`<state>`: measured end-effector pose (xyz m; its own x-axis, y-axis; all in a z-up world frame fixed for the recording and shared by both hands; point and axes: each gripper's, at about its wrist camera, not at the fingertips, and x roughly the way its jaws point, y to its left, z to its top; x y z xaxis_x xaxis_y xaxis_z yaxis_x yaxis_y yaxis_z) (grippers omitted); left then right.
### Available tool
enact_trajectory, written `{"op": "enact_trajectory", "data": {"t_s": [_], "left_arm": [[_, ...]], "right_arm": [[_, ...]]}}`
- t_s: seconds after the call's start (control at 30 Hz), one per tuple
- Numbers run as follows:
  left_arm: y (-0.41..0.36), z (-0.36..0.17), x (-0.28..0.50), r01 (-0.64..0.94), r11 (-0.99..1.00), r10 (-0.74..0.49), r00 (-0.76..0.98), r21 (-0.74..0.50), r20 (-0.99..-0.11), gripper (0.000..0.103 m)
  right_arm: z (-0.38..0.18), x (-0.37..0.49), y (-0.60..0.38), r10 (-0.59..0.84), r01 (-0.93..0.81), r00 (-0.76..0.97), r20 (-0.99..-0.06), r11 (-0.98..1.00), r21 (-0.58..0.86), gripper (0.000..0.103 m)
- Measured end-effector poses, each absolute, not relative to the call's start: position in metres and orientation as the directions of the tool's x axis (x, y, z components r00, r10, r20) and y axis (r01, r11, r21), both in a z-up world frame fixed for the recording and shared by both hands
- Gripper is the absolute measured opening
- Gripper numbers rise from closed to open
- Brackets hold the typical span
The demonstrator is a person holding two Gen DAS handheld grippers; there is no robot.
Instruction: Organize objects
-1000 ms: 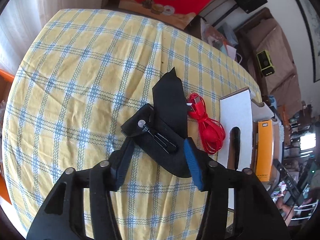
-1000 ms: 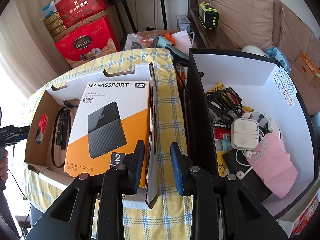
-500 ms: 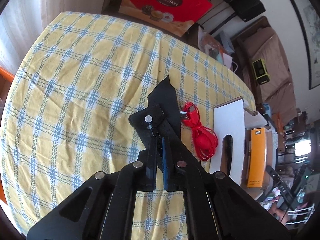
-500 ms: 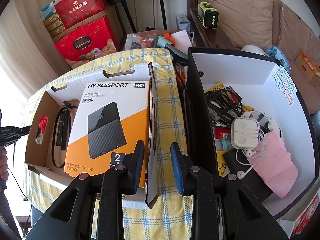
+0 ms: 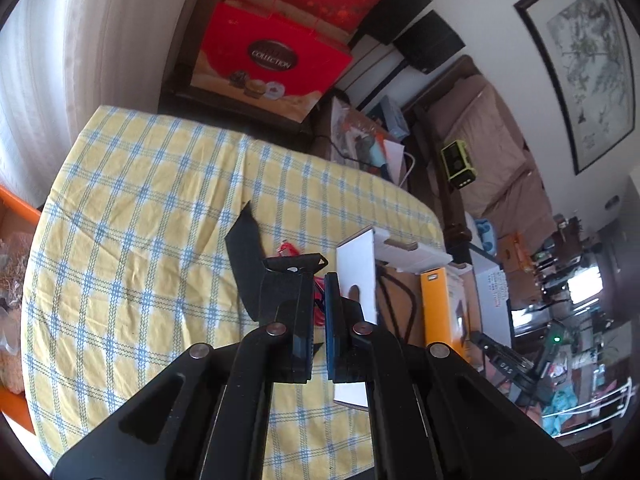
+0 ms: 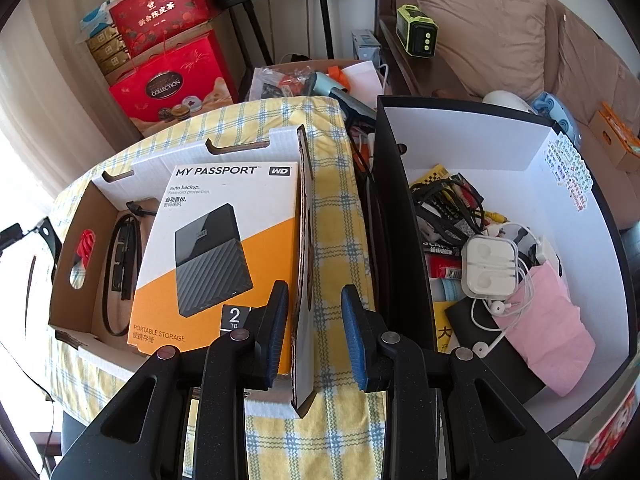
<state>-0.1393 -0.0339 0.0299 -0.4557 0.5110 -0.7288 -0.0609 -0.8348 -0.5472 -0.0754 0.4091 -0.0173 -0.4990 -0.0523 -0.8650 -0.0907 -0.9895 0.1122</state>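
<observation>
My left gripper (image 5: 319, 280) is shut on a black pouch (image 5: 280, 292) with a snap button and holds it above the yellow checked tablecloth (image 5: 140, 220). The pouch's long flap (image 5: 244, 248) hangs to the left. A red cable (image 5: 286, 249) lies on the cloth behind it, mostly hidden. The right wrist view catches the pouch (image 6: 44, 232) at its far left edge. My right gripper (image 6: 314, 288) is open, and its fingers straddle the side wall (image 6: 304, 240) of a cardboard box without pressing on it. An orange hard-drive package (image 6: 216, 248) lies in that box.
A black cable (image 6: 120, 264) lies in the cardboard box beside the package. To the right stands a black-walled box (image 6: 480, 148) with cables, a white earphone case (image 6: 490, 266) and a pink pouch (image 6: 548, 320). Red gift boxes (image 5: 268, 64) stand beyond the table.
My left gripper closed on the black pouch and lifted it off the cloth, so the table now looks farther away. The right gripper has not moved.
</observation>
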Motion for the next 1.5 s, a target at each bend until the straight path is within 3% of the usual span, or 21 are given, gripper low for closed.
{"op": "enact_trajectory", "data": {"t_s": [0.37,0.6,0.77,0.97,1.07,1.5], "left_arm": [[0.002,0.124,-0.119,-0.25,-0.786,0.602,-0.521,-0.566,-0.606,0.0],[0.022,0.123,-0.125,-0.247,-0.847,0.528,-0.487,-0.47,-0.695,0.001],[0.017,0.068,-0.133,-0.163,-0.88,0.472,-0.4,-0.445,-0.786,0.029],[0.02,0.006,-0.134,-0.14,-0.895,0.446,-0.291,-0.424,-0.846,0.039],[0.026,-0.009,-0.13,-0.172,-0.902,0.43,-0.286,-0.396,-0.856,0.056],[0.052,-0.019,-0.128,-0.392,-0.864,0.439,-0.281,-0.315,-0.853,0.06]], "right_arm": [[-0.017,-0.075,0.407,-0.052,-0.092,-0.499,-0.865,-0.989,0.112,0.027],[-0.016,-0.075,0.407,-0.051,-0.09,-0.499,-0.865,-0.99,0.111,0.027],[-0.018,-0.075,0.407,-0.055,-0.091,-0.502,-0.863,-0.989,0.116,0.027],[-0.018,-0.075,0.407,-0.054,-0.092,-0.502,-0.863,-0.989,0.115,0.027],[-0.018,-0.075,0.407,-0.054,-0.092,-0.502,-0.863,-0.989,0.116,0.027],[-0.018,-0.074,0.408,-0.054,-0.094,-0.502,-0.863,-0.989,0.117,0.028]]}}
